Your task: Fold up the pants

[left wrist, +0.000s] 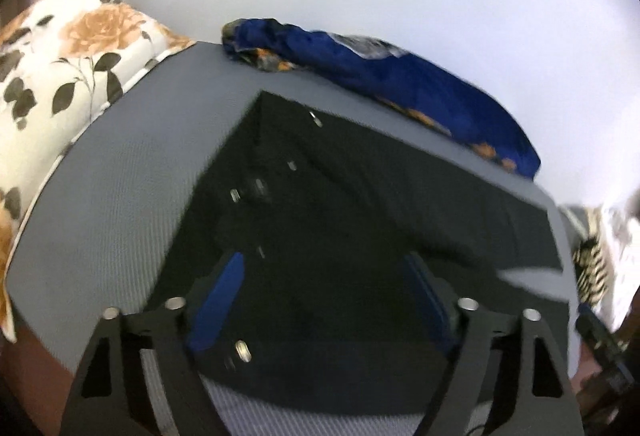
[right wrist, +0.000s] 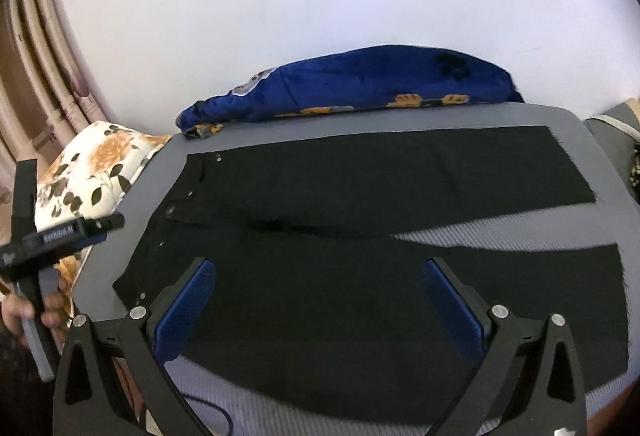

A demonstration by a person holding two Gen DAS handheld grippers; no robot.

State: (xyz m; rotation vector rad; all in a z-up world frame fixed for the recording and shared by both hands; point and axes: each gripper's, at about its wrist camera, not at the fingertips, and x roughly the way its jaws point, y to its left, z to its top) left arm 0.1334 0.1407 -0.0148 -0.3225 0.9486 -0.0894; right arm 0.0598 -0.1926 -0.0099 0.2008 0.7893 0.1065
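The black pants (right wrist: 360,236) are lying flat on the grey tabletop (right wrist: 120,232), waist to the left, legs stretching right with a gap between them. To fold well, I think each hand should be grabbing the near edge and bringing it over to the far leg, edges lining up. The right gripper (right wrist: 320,300) is hovering with fingers spread, pinching nothing. The left gripper (left wrist: 324,300) is also spread and empty.

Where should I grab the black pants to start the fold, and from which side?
Grip the black pants at the near waistband corner, coming in from the near table edge. They lie flat, legs spread rightward, and that corner sits exposed on the grey mat.
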